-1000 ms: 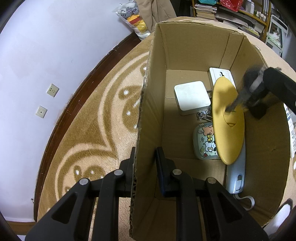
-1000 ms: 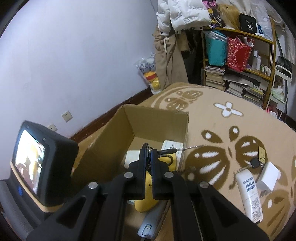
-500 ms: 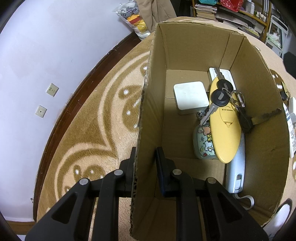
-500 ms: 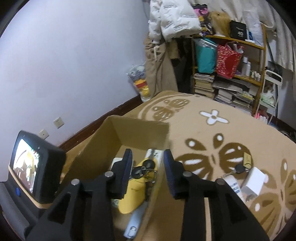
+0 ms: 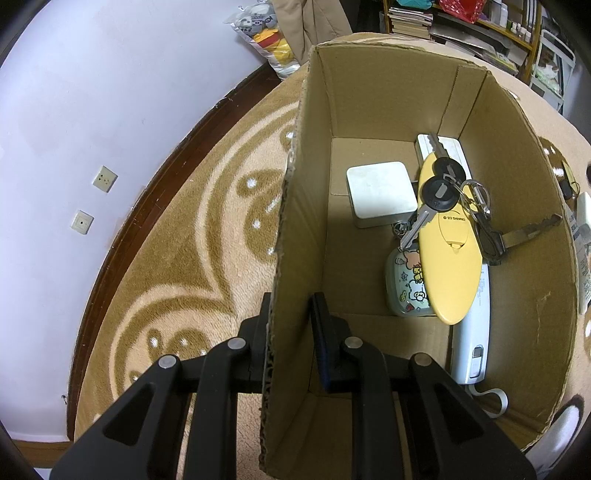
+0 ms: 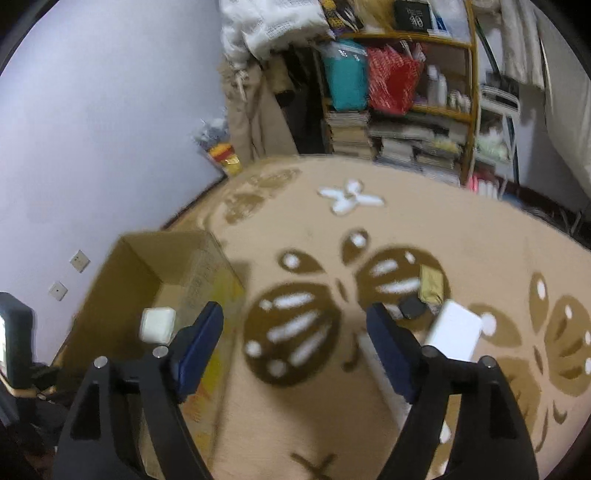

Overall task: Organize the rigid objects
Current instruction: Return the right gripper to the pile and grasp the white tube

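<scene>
My left gripper (image 5: 293, 314) is shut on the left wall of the cardboard box (image 5: 295, 206). Inside the box lie a white square case (image 5: 380, 192), a yellow oval case (image 5: 448, 254), a bunch of keys (image 5: 448, 192) on top of it, a cartoon-printed tin (image 5: 404, 284) and a pale blue device (image 5: 474, 332). My right gripper (image 6: 295, 350) is open and empty above the rug, right of the box (image 6: 147, 280). On the rug past its right finger lie a white box (image 6: 456, 334), a black key fob (image 6: 412, 306) and a gold item (image 6: 430, 282).
A patterned tan rug (image 6: 332, 258) covers the floor. The wall with two sockets (image 5: 94, 199) runs along the left. Shelves (image 6: 406, 92) with books and bags stand at the back. A bag of plush toys (image 5: 264, 33) sits by the wall.
My right gripper let the bunch of keys drop into the box, opened wide and swung away to the right over the rug. The left gripper kept its hold on the box wall.
</scene>
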